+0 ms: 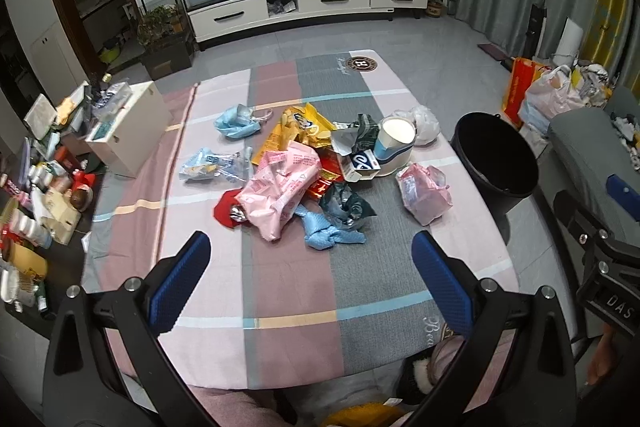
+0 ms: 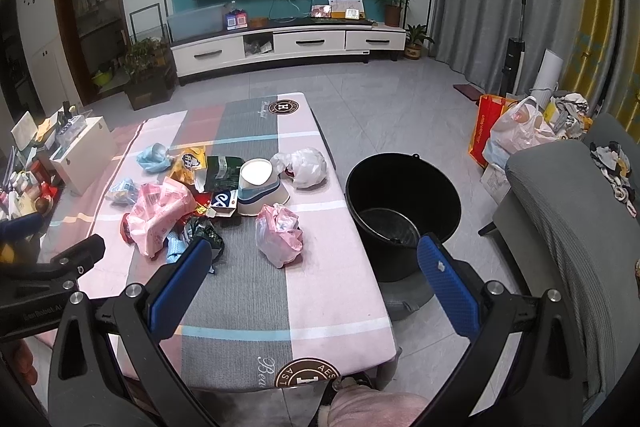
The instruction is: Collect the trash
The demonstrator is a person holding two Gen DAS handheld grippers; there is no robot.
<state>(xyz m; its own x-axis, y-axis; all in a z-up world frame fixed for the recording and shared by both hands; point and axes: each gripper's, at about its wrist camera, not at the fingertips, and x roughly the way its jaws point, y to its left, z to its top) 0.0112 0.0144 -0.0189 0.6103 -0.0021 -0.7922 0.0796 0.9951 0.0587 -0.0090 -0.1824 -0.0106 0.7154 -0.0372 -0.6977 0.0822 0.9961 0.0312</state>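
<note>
Left wrist view: my left gripper (image 1: 310, 281) and right gripper (image 2: 314, 287) gape empty above crumpled trash (image 1: 296, 163), apparently pink, blue and yellow wrappers, beside a black bucket (image 2: 402, 195).

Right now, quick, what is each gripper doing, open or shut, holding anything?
Left gripper: open, holding nothing, above the table.
Right gripper: open, holding nothing, near the black bucket.

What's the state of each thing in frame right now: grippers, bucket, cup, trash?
left hand-held gripper: open, holding nothing
right hand-held gripper: open, holding nothing
black bucket: upright on the floor beside the table, nearly empty
paper cup: tipped on its side, mouth showing
pink plastic bag: crumpled, lying apart from the pile
white plastic bag: crumpled on the table
TV cabinet drawers: closed
</note>
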